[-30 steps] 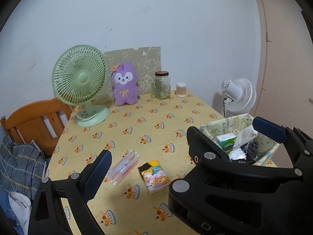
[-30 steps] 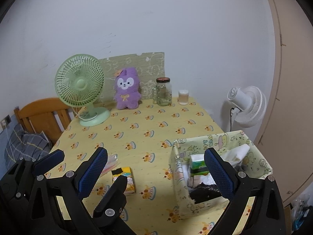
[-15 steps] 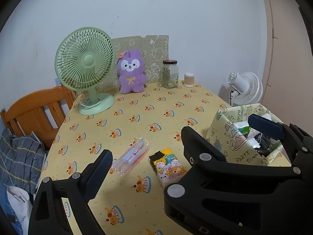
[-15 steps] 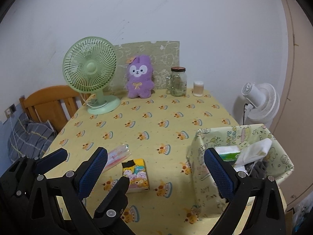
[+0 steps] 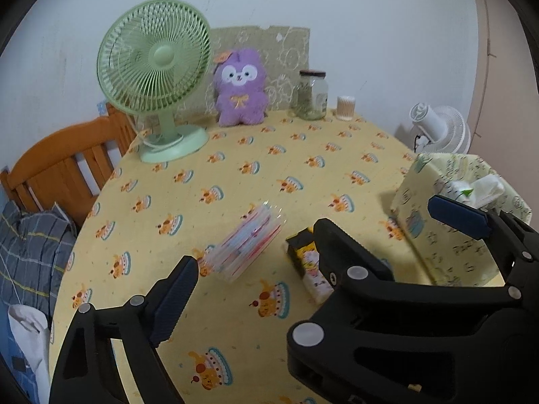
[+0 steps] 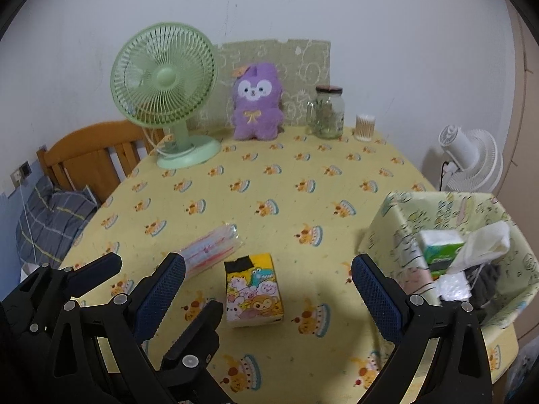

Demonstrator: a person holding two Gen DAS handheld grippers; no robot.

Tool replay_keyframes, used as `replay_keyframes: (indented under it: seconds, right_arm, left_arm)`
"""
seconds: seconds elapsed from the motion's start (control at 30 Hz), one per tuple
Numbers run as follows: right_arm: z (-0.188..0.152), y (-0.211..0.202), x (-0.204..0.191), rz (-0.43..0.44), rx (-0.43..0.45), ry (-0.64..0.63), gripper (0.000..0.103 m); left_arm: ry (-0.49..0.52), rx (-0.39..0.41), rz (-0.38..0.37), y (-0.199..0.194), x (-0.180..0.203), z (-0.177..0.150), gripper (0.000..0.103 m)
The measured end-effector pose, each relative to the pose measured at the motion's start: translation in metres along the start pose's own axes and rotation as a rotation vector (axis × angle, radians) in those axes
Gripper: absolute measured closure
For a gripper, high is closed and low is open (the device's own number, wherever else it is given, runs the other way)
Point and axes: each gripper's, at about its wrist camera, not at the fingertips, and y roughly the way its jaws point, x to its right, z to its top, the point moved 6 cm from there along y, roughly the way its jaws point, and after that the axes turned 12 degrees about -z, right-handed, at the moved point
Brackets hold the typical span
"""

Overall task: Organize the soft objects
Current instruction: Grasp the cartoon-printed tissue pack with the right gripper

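Observation:
A yellow cartoon tissue pack (image 6: 253,288) lies flat on the table between my right gripper's fingers; it also shows in the left wrist view (image 5: 305,255). A clear packet of pink and blue items (image 6: 210,249) lies to its left, also in the left wrist view (image 5: 247,245). A fabric bin (image 6: 397,222) at the right holds tissue packs and cloths; it shows in the left wrist view (image 5: 448,245). A purple plush (image 6: 257,101) sits at the back. My right gripper (image 6: 266,299) is open and empty. My left gripper (image 5: 313,259) is open and empty above the packets.
A green desk fan (image 6: 165,94), a glass jar (image 6: 326,112) and a cotton-swab cup (image 6: 365,127) stand along the back of the table. A wooden chair (image 6: 91,155) with a plaid cloth stands at the left. A white fan (image 6: 470,158) stands beyond the right edge.
Both grippers have come lower and nearer to the table. The tissue pack and the clear packet now appear larger and closer. Both grippers stay open.

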Motion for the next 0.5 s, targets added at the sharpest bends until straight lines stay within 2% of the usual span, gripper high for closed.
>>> replay_keyframes:
  seconds: [0.27, 0.5]
  right_arm:
    - [-0.01, 0.027, -0.011, -0.015, -0.058, -0.014, 0.003]
    - [-0.02, 0.052, -0.022, -0.01, -0.131, -0.04, 0.012]
  left_arm:
    - [-0.02, -0.056, 0.012, 0.022, -0.017, -0.009, 0.017]
    - [-0.035, -0.109, 0.04, 0.041, -0.033, -0.019, 0.018]
